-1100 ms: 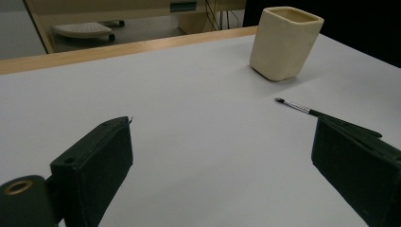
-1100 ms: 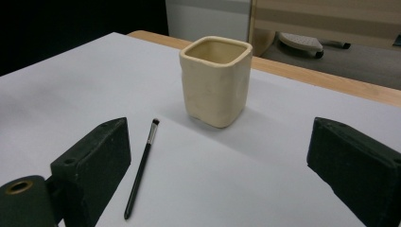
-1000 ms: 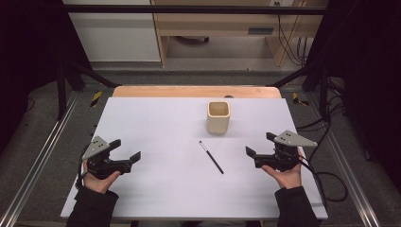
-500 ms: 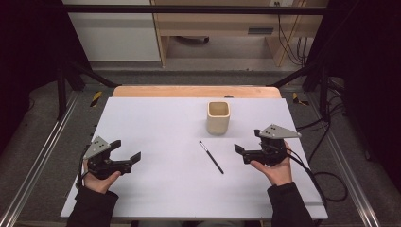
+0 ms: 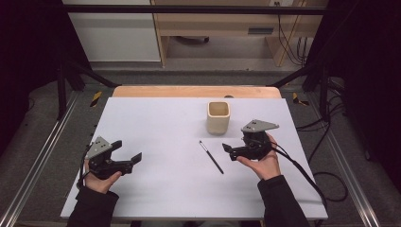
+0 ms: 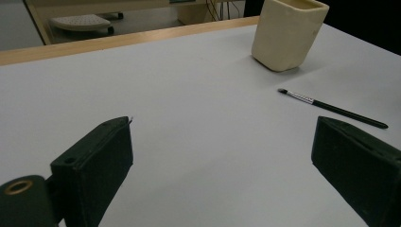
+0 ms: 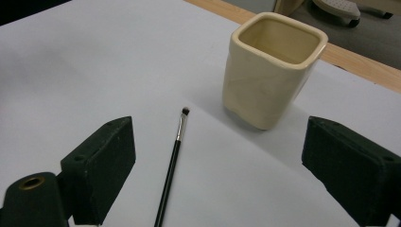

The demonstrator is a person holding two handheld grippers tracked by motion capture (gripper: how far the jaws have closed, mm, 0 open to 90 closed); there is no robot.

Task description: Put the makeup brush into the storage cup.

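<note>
The right gripper (image 5: 227,152) is holding its 2 black jaws spread wide with nothing between them. In the right gripper view, those jaws are framing a thin black brush (image 7: 171,166) lying flat on the white table (image 7: 56,71), its small dark bristle tip pointing away toward a cream cup (image 7: 271,68). The cup is standing upright with its square, rounded mouth open, just beyond the brush tip and apart from it.

The left gripper (image 5: 133,159) is likewise keeping its 2 jaws spread apart and gripping nothing. In the left gripper view, the bare table surface is lying between them, with the brush (image 6: 331,108) farther off to the right and the cup (image 6: 288,31) beyond it near the wooden table edge (image 6: 118,41).

From the high view, the right hand (image 5: 261,160) is cradling its gripper just right of the brush (image 5: 211,157), near the cup (image 5: 218,117). The brush is lying diagonally close to the table's middle, bristle end toward the far left. The left hand (image 5: 97,178) is resting its gripper well apart from both, at the near left of the table (image 5: 156,118). A black cable (image 5: 302,170) is trailing from the right gripper across the table's right side.
</note>
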